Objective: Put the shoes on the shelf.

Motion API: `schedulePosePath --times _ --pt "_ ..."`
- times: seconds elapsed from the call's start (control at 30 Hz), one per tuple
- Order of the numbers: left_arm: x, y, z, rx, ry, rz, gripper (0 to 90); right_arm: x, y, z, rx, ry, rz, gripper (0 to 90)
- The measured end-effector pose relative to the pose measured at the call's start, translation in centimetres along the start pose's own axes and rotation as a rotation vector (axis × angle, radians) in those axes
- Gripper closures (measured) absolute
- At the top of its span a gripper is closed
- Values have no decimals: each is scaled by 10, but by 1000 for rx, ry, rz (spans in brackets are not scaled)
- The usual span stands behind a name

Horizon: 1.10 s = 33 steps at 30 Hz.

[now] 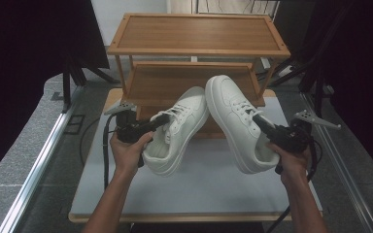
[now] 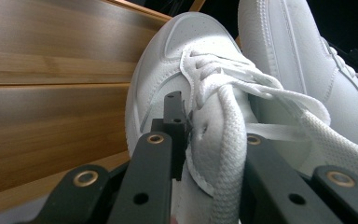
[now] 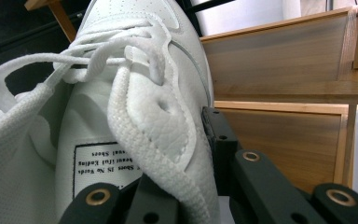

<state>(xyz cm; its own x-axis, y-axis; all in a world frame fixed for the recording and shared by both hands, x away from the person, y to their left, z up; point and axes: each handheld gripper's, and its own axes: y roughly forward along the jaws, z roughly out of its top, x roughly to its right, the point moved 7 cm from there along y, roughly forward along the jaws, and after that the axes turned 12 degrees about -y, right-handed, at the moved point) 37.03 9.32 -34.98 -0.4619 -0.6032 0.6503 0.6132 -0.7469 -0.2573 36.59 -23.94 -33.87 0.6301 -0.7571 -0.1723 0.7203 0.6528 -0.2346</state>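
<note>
We hold two white shoes above the counter (image 1: 199, 189), toes toward twelve o'clock at the rack (image 1: 194, 58). Left tool (image 1: 161, 121) clamps the left shoe (image 1: 179, 131)'s collar; right tool (image 1: 258, 119) clamps the right shoe (image 1: 233, 116)'s collar.

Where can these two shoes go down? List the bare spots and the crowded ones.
Free: the top shelf of the wooden rack, the white tabletop between the forearms toward the near edge, and its strips outside each hand. Crowded: the middle, where the left shoe and right shoe hang in the jaws before the lower shelf.
</note>
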Motion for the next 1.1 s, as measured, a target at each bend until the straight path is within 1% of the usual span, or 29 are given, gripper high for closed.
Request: schedulePosePath --times 0.27,0.5,0.57,0.67,0.93,1.03,1.1 --pt "5 -8 6 17 3 -8 812 -1 -4 7 25 5 4 842" --pt "7 -11 15 40 5 0 813 1 -4 11 34 13 -11 843" --pt "6 -10 17 43 2 2 812 1 -3 12 32 20 -12 843" --pt "5 -9 22 53 -8 2 812 2 1 15 31 18 -21 843" --pt "3 -8 40 90 -29 4 812 3 11 27 42 28 -35 843" --pt "4 -6 44 94 -15 9 812 5 15 29 38 30 -43 843" --pt "4 -4 46 98 -16 10 811 6 19 31 39 35 -48 843"
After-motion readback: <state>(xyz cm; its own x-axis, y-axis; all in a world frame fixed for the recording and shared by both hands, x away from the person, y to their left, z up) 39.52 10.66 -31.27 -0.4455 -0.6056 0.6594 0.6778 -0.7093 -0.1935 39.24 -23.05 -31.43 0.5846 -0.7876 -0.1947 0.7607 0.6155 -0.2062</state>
